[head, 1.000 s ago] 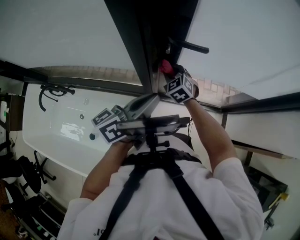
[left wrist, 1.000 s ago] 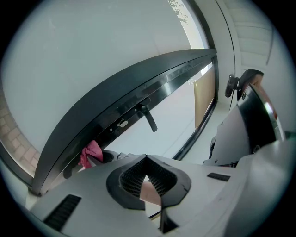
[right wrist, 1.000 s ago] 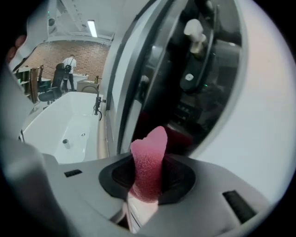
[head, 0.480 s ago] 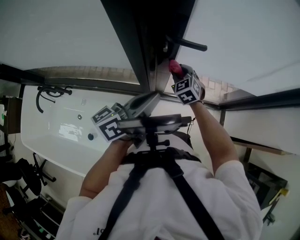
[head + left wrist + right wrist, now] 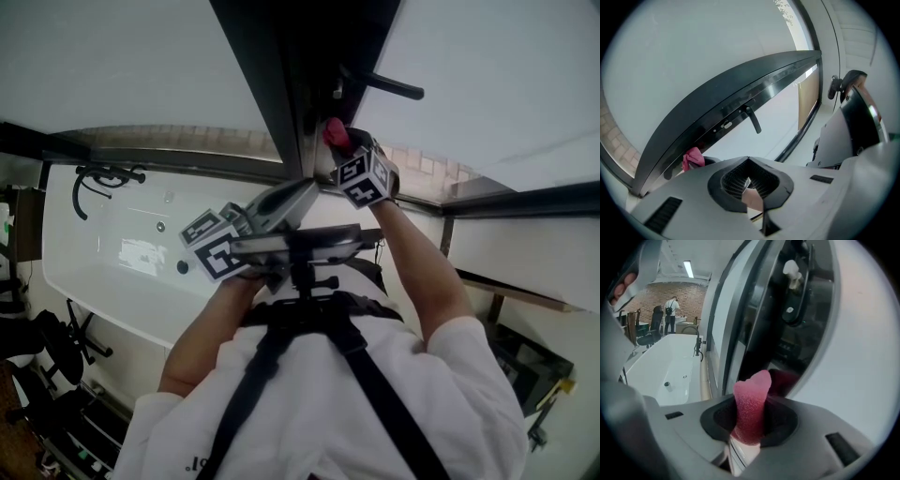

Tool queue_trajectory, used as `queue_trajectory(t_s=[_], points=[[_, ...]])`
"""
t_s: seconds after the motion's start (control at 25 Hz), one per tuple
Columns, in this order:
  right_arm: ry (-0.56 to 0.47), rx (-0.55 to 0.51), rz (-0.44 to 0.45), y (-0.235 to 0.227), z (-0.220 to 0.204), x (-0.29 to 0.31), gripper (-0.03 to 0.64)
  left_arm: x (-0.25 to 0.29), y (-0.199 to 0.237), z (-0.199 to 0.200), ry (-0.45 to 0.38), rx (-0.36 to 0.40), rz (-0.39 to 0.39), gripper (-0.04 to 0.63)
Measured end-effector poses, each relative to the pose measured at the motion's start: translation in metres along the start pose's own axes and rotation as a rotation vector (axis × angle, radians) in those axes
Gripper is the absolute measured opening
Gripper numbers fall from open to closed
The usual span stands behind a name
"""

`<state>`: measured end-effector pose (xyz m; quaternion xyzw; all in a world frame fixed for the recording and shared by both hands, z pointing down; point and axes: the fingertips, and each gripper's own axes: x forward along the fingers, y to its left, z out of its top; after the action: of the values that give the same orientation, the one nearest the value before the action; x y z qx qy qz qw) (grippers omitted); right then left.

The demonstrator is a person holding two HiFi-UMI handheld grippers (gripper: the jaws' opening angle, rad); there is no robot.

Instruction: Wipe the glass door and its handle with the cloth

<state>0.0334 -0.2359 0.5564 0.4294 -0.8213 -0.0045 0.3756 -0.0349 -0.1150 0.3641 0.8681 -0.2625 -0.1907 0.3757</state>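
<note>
Cloth (image 5: 752, 390), pink, pinched tight in my right claw (image 5: 749, 420), its tip at the dark frame of the glass door (image 5: 469, 66), touching it I think, near the handle (image 5: 380, 86), my left claw (image 5: 749, 185) closed on nothing, held back from the door

We count two grippers, the left gripper (image 5: 750, 182) and the right gripper (image 5: 750, 423). That makes two marker cubes: one marker cube (image 5: 214, 251) on the left, a second cube (image 5: 364, 178) on the right. We see one pink cloth (image 5: 751, 401), one glass door (image 5: 323, 56) and one black lever handle (image 5: 382, 87). There is one white bathtub (image 5: 103, 234) with one black faucet (image 5: 101, 178), one ceiling light strip (image 5: 687, 268), and one standing person (image 5: 672, 310) whom we can make out for certain.
</note>
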Motion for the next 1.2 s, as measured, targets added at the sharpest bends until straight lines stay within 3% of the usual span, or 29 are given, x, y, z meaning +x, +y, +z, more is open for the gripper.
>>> queue_trajectory(t_s=[0.32,0.64,0.88,1.2], points=[[0.046,-0.079,0.044,0.002,-0.002,0.03,0.106,-0.001,0.004,0.001,-0.017,0.003,0.025,-0.008],[0.053,-0.099,0.051,0.002,0.0,0.022,0.106,0.0,0.001,0.002,-0.014,0.002,0.02,-0.008],[0.063,-0.123,0.027,-0.002,-0.007,0.02,0.106,0.001,0.0,0.002,-0.004,0.001,0.01,-0.008],[0.075,-0.078,-0.02,-0.017,-0.016,0.002,0.106,0.002,-0.002,0.002,-0.001,0.0,-0.006,-0.008]])
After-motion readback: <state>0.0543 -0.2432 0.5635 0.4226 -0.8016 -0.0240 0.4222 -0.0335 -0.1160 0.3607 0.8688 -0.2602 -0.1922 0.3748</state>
